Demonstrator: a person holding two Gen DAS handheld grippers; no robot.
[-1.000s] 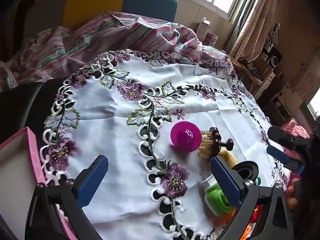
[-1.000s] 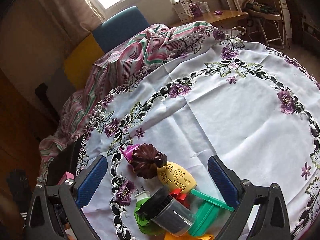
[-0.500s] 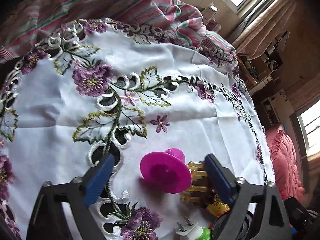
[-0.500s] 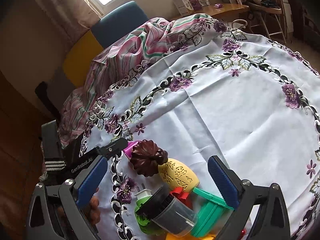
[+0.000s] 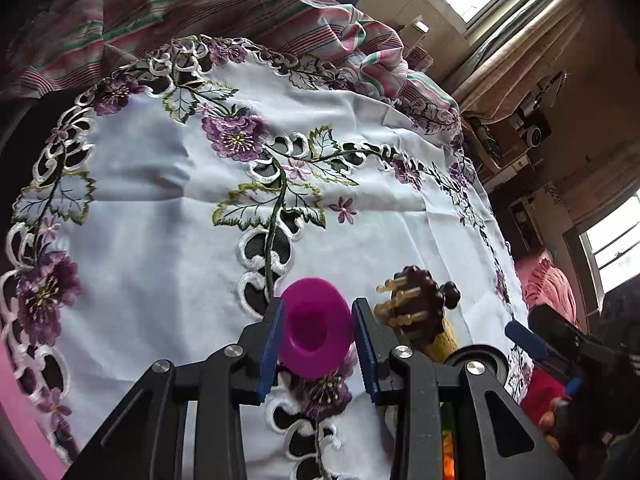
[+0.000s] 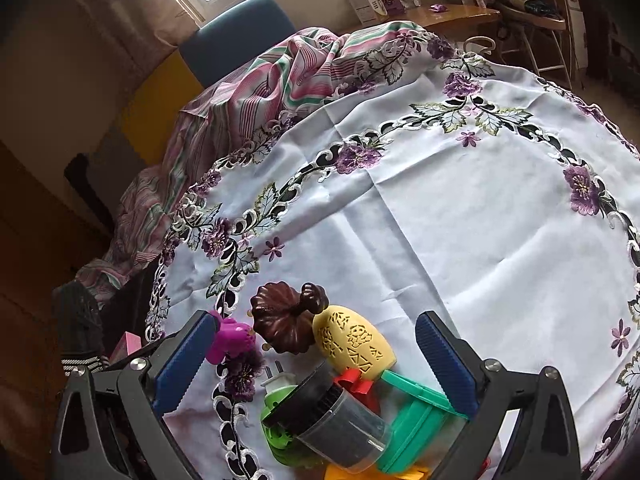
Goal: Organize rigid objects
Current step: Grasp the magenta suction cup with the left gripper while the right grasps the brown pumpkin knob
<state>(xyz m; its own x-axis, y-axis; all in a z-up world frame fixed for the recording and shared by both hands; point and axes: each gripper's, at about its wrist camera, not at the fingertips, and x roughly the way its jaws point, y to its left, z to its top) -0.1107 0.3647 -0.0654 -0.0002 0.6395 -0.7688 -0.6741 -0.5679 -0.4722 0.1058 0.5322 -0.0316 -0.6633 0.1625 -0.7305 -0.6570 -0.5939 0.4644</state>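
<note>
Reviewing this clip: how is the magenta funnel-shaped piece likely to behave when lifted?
The magenta funnel-shaped piece looks like hollow moulded plastic, so probably stiff and light. Its flared round rim suggests that it would roll in an arc if dropped. The left gripper is closing across its curved rim, where the smooth surface might slip or twist.

The left gripper [image 5: 318, 330] has moved in from the tabletop's edge to the magenta cup [image 5: 316, 332]; its jaws, wide before, are closing around it.
</note>
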